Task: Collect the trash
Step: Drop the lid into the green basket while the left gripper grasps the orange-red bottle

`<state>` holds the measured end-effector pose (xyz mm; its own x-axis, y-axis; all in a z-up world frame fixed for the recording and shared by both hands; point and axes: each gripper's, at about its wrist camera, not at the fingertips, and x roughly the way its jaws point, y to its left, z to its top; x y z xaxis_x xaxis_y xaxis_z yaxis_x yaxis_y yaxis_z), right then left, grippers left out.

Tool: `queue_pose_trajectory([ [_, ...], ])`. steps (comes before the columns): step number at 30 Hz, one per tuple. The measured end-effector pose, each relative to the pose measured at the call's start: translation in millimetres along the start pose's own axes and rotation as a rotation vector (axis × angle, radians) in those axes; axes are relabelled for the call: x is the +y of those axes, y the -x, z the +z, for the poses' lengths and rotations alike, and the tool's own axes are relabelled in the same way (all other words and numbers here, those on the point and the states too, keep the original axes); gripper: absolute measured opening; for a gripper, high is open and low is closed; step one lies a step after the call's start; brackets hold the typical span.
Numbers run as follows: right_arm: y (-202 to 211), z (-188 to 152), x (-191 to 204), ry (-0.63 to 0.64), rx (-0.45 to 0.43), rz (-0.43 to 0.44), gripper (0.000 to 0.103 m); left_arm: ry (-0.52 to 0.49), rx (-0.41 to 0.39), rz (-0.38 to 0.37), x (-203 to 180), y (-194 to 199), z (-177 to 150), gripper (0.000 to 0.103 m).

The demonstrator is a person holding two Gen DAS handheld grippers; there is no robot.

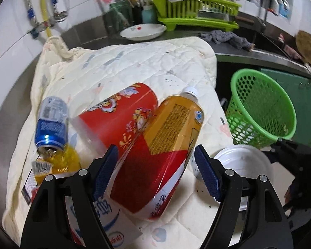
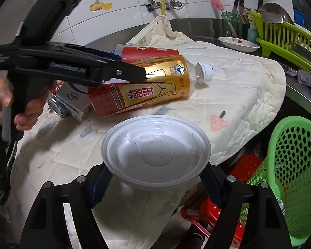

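A gold-and-red drink bottle (image 1: 165,141) with a white cap lies on a cream quilted cloth (image 1: 124,66). My left gripper (image 1: 155,172) is open, its blue pads on either side of the bottle's lower body without touching it; it also shows in the right wrist view (image 2: 105,72) over the bottle (image 2: 147,89). My right gripper (image 2: 155,180) is shut on a white foam bowl (image 2: 156,148), held above the cloth's near edge. A red cup (image 1: 122,116), a blue can (image 1: 51,124), a yellow bottle (image 1: 64,161) and a white carton (image 1: 105,217) lie beside the bottle.
A green perforated basket (image 1: 261,108) stands off the counter's right edge, also in the right wrist view (image 2: 294,178). A red stool (image 2: 224,205) is below. A white plate (image 1: 143,32), a green dish rack (image 1: 197,14) and a grey rag (image 1: 226,38) sit at the back.
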<state>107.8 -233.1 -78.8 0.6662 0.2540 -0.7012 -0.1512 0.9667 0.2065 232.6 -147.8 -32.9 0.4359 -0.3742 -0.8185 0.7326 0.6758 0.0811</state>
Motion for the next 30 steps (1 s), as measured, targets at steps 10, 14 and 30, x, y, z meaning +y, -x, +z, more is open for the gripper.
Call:
queue_pose_trajectory([
  [10,23.6,1.8,-13.5,-0.018,-0.037,-0.022,0.075,-0.094,0.073,0.022,-7.9,-26.4,4.8,0.081],
  [14,35.5,2.4,-25.7,-0.034,-0.058,-0.05,0.075,-0.073,0.064,0.022,-8.6,-27.5,3.5,0.078],
  [30,74.5,-21.8,-158.7,-0.217,-0.051,-0.355,0.075,0.053,0.004,0.011,-14.8,-6.7,3.9,0.068],
])
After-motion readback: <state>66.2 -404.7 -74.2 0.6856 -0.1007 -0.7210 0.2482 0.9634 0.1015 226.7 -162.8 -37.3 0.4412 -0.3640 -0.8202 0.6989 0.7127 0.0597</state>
